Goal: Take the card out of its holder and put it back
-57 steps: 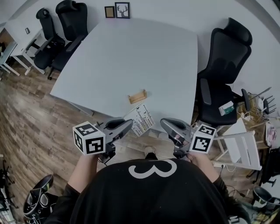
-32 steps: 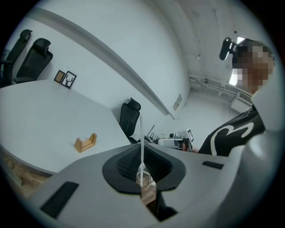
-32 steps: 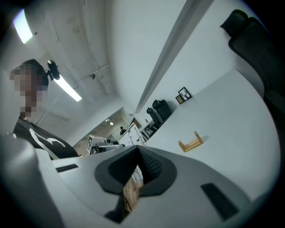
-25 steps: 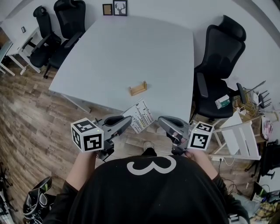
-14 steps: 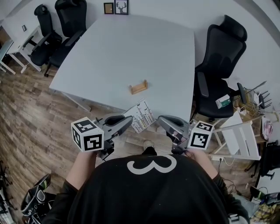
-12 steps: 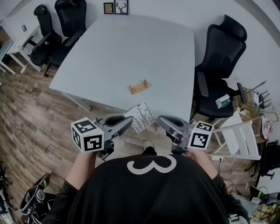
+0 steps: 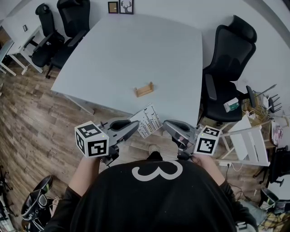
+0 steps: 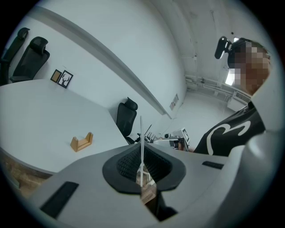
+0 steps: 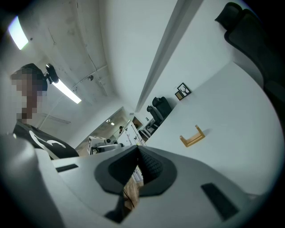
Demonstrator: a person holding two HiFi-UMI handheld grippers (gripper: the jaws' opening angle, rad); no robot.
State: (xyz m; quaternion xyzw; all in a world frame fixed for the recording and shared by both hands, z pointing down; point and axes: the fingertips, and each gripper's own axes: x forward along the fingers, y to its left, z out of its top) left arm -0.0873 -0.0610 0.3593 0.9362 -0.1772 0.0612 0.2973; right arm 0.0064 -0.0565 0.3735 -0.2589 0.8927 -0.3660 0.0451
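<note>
A white printed card (image 7: pixel 147 121) is pinched by its lower edge in my left gripper (image 7: pixel 135 125), held in the air just off the table's near edge. In the left gripper view the card (image 8: pixel 141 133) shows edge-on as a thin white line rising from the shut jaws of the left gripper (image 8: pixel 141 153). The small wooden card holder (image 7: pixel 143 89) stands bare on the white table (image 7: pixel 136 50), also seen as the holder (image 8: pixel 82 142) and the holder (image 9: pixel 192 136). My right gripper (image 7: pixel 166 125) hovers beside the card, shut on nothing; the right gripper (image 9: pixel 136 149) shows its jaws meeting.
Black office chairs stand to the right (image 7: pixel 229 68) and at the far left (image 7: pixel 63 27). Two small framed pictures (image 7: pixel 120 7) lean at the table's far edge. A white folding rack (image 7: pixel 247 149) and clutter sit on the wooden floor (image 7: pixel 31 113) at right.
</note>
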